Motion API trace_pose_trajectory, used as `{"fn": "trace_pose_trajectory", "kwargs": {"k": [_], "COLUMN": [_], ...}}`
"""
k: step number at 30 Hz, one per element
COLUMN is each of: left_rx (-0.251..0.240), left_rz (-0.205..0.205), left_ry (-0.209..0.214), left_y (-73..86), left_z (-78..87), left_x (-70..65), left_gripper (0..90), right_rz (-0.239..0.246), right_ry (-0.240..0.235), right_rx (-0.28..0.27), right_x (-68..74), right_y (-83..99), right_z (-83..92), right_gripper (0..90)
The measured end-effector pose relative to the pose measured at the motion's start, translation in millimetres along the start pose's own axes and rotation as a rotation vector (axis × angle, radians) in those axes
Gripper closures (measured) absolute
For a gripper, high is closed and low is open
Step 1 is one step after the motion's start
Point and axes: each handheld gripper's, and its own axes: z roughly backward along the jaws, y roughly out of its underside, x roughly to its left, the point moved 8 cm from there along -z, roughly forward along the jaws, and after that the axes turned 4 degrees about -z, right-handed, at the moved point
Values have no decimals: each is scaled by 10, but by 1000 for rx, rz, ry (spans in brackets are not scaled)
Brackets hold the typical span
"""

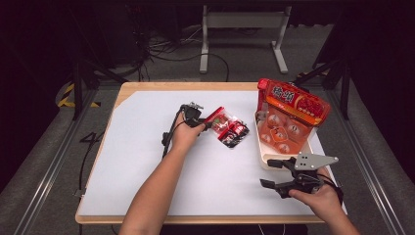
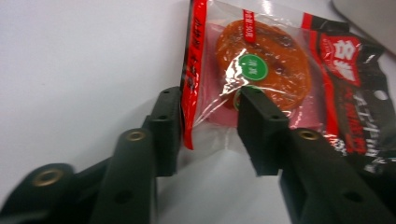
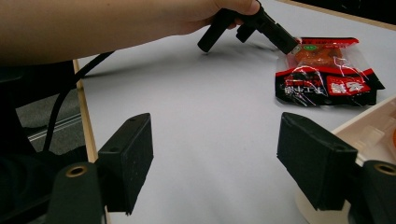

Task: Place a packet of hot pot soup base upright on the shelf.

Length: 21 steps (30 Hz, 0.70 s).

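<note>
Jaws of the left gripper (image 2: 210, 126) straddle the near corner of a clear plastic snack packet with red and black printing (image 2: 275, 79); its red sealed edge lies just inside one pad, but the pads do not yet look pressed on it. That corner is thin film lying flat on the white sheet covering the desk (image 1: 147, 161), so coming in low along the surface is probably the way to get under it. Right gripper (image 1: 279, 175) hovers near the desk's front right corner, jaws spread wide with nothing between them — seemingly waiting. Just beside it sits a cream tray (image 1: 264, 157) carrying a large orange-red snack bag (image 1: 293, 105), close to the packet but not touching it — nothing blocks the grasp.
</note>
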Motion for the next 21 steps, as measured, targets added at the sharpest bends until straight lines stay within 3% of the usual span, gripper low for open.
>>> {"fn": "trace_pose_trajectory", "kwargs": {"k": [9,13,21], "left_rx": [58,77,45], "left_rz": [-78,-108,-96], "left_ry": [-18,-43,-16], "left_y": [30,27,10], "left_z": [51,67,190], "left_x": [-50,-84,-180], "left_gripper": [835,860,880], "right_rz": [-3,-1,-2], "right_ry": [-4,-9,-5], "right_rx": [2,5,5], "right_x": [0,7,-19], "right_y": [-2,-5,0], "right_z": [-30,-54,-52], "right_gripper": [276,277,282]}}
